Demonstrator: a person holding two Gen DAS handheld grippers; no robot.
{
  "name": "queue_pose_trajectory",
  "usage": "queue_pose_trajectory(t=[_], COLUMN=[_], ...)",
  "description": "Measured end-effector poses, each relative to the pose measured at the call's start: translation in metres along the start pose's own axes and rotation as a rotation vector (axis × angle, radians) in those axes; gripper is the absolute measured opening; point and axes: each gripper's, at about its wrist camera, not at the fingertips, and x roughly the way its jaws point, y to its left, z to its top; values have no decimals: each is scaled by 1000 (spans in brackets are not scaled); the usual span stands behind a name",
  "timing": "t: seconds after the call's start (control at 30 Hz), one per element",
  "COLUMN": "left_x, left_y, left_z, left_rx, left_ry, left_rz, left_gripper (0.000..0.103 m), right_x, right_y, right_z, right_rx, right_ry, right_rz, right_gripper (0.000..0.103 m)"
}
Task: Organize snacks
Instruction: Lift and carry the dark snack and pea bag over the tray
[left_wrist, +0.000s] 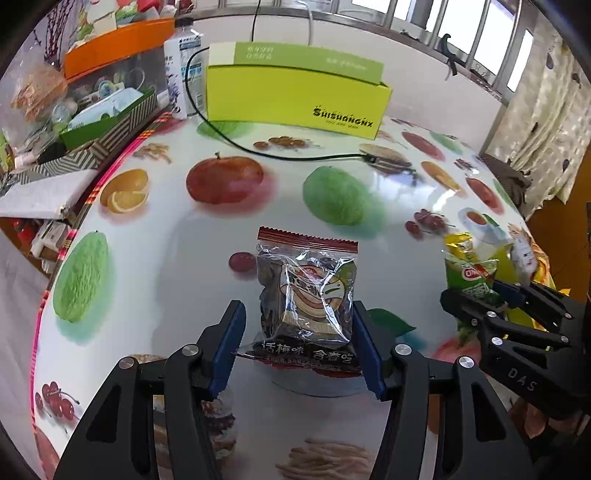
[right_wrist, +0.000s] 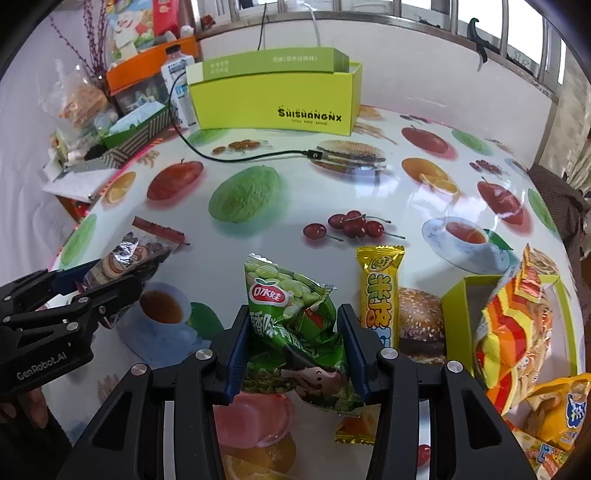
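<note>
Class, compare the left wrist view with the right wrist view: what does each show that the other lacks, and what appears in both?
Only the left wrist view: the front of the clear dark plum packet, between the left gripper fingers.

Only the right wrist view: the yellow rice-bar wrapper lying whole, the small yellow-green open tray, and orange striped snack bags.

Both: the lime-green open box, black cable, fruit-print tablecloth, and green pea snack bag in the right gripper.
</note>
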Motion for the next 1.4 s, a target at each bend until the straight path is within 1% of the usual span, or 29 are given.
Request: queue_pose_trajectory(t=[0.17,0.83,1.1,1.4], left_x=[-12,-49,-61,-72], left_y=[-6,-36,-54,-84], left_z=[1,-2,-5,-9], left_rx=[10,62,95,153], left_ry=[-29,-90,-109,-124], left_rz=[-11,-63,-101,-150], left_gripper=[58,58,58,58], right_x=[-12,-56,-79,-107], right_y=[-1,-15,-27,-49], right_z=[1,-9,-17,-28], right_rx=[6,36,59,93], right_ry=[-27,-95,-130,-165], right_rz=[-5,-26,-48,-87], right_gripper=[44,44,44,44])
